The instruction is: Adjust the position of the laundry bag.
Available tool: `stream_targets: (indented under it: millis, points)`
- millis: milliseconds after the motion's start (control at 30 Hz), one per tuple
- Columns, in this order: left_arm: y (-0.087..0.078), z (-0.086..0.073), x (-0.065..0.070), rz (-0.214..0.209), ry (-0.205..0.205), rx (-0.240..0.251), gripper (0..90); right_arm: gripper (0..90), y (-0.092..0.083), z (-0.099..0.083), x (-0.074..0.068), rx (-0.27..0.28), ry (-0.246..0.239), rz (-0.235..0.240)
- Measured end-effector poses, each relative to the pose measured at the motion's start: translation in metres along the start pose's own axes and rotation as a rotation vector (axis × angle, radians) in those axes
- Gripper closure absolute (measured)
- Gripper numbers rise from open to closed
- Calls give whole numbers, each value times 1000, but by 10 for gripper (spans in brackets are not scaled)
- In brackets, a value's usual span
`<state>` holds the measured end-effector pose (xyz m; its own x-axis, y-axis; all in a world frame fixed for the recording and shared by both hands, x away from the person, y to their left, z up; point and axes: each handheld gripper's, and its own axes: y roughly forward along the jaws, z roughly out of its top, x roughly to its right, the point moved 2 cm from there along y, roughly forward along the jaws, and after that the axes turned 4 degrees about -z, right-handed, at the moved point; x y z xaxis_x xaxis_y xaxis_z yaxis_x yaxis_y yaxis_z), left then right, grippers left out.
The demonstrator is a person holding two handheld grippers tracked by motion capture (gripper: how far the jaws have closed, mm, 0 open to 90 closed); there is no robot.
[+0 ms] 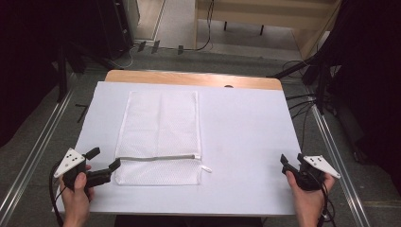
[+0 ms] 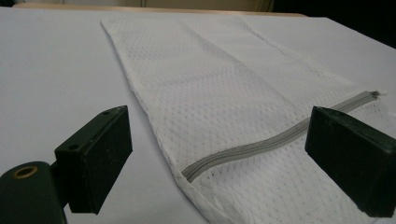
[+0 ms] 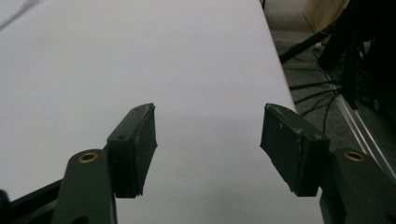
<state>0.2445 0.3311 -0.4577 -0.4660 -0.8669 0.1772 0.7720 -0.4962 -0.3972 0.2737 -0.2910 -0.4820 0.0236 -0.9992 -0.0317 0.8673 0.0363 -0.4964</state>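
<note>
Left hand-held gripper (image 1: 105, 163): near edge of the desk, just beside the near left corner of the mesh bag. Jaws spread wide, released, nothing between them. In the left gripper view (image 2: 219, 158) one jaw stands over bare desk and the other over the bag's near part; cannot tell whether either touches the mesh. Grey three-cornered plate on top, a hand (image 1: 78, 194) wrapped round the body.

Right hand-held gripper (image 1: 292, 162): near right part of the desk, well apart from the bag. Jaws parted, released, empty. In the right gripper view (image 3: 208, 140) plain white surface lies between the jaws, with the desk's right edge just beyond the right jaw. Held by the other hand (image 1: 307, 201).

White mesh zip bag (image 1: 158, 137): flat rectangular laundry-type bag of white netting, lying on the left half of the desk, long side running away from the person. Faint fold lines run along its length.

Grey zipper (image 1: 156, 158): crosses the bag near its near end, closed along its visible length; small white pull tab (image 1: 206, 168) lies on the desk just off the bag's near right corner.

Desk (image 1: 246, 127): white sheet over a wooden top; a strip of bare wood shows along the far edge, beyond the bag.

Floor (image 1: 179, 23): beyond the desk, grey, with dark cables and stand legs.
</note>
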Motion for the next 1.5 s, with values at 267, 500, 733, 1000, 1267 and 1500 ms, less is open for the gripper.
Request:
stream_targets:
  millis: [267,500,733,1000,1267,1500]
  points:
    - [-1,4,2,3,3,7,75,506,1,15,-36,15,-33,119]
    - [0,2,0,3,-12,-3,75,599,21,35,-105,-38,-65,319]
    - [1,2,1,12,12,-22,75,679,51,55,-166,-117,-76,380]
    - [1,2,1,7,9,-20,75,663,90,64,-215,-271,-16,452]
    - [2,2,2,-7,8,-22,75,594,101,61,-241,-342,-28,427]
    - [3,2,4,-17,12,-26,75,604,109,57,-253,-373,-41,403]
